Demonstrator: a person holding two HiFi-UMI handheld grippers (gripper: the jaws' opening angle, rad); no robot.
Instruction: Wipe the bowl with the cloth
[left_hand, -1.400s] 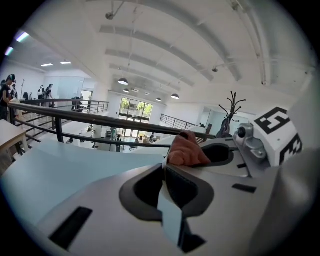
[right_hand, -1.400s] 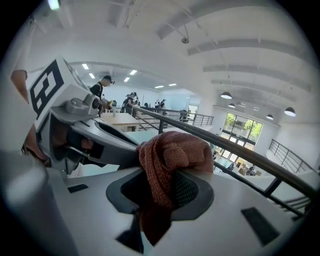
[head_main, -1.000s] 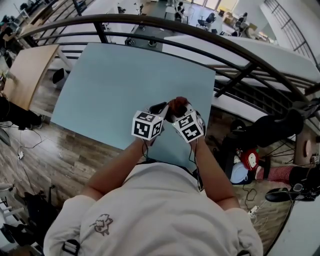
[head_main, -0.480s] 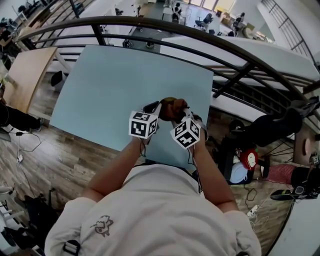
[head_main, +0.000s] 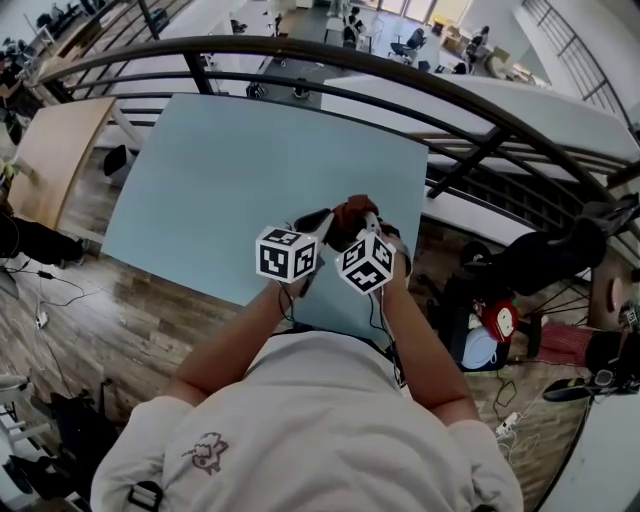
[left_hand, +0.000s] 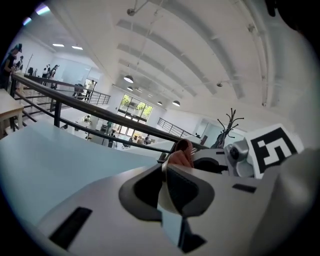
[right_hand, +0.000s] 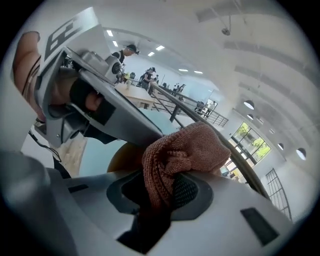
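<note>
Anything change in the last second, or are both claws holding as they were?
The right claw rolled about its own axis and edged slightly toward the left claw, carrying the cloth with it. Nothing was taken or let go: the left claw stays shut on the bowl rim, the right on the cloth, both over the table's near edge.

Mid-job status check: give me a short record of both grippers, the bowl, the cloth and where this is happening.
left gripper: shut on the bowl's thin rim
right gripper: shut on the cloth, which is bunched between the pads
bowl: tan, held up by its rim, close beside the right gripper
cloth: reddish-brown knit, its free end bulging up past the jaws at the bowl; contact not clear
table: light blue, below both grippers near its front edge
task state: bowl and cloth are brought together, in place for wiping
</note>
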